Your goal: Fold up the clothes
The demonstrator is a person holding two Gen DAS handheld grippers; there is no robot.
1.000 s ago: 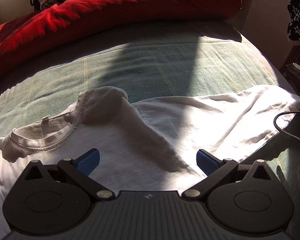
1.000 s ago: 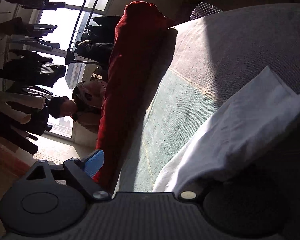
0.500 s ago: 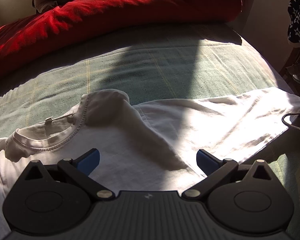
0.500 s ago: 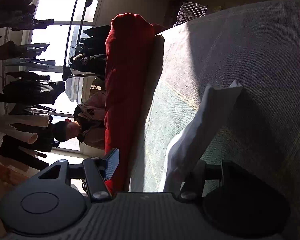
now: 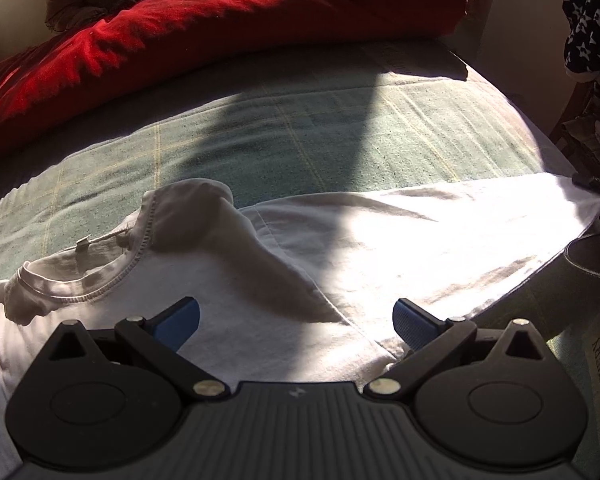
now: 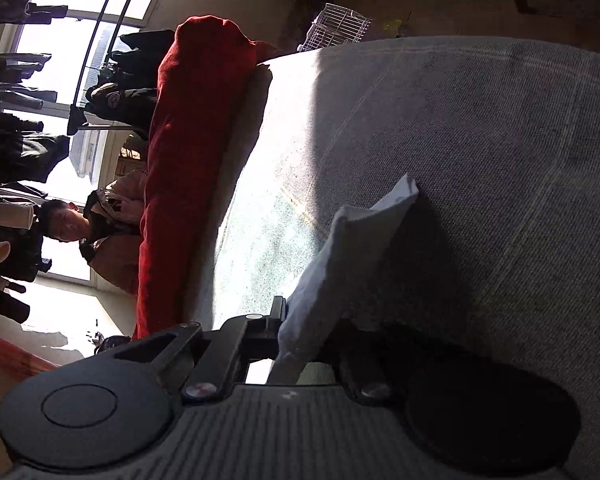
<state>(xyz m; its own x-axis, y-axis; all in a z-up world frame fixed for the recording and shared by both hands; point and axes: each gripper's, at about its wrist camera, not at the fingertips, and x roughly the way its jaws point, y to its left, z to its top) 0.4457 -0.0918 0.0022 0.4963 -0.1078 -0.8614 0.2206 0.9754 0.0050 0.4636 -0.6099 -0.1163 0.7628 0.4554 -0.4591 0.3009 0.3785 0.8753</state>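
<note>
Now R gripper (image 6: 300,332) has snapped from wide open to clamped on shirt (image 5: 260,300) hem at bed (image 5: 300,140) edge, 3 o'clock. L gripper (image 5: 296,318) fingers gape over shirt's middle, holding nothing. Hem's secured, so fold can prob start.

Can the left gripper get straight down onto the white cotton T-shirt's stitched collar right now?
Probably yes. The left gripper hangs open above the white cotton T-shirt, and the stitched collar lies exposed just off its left finger, with nothing lying over it.
</note>
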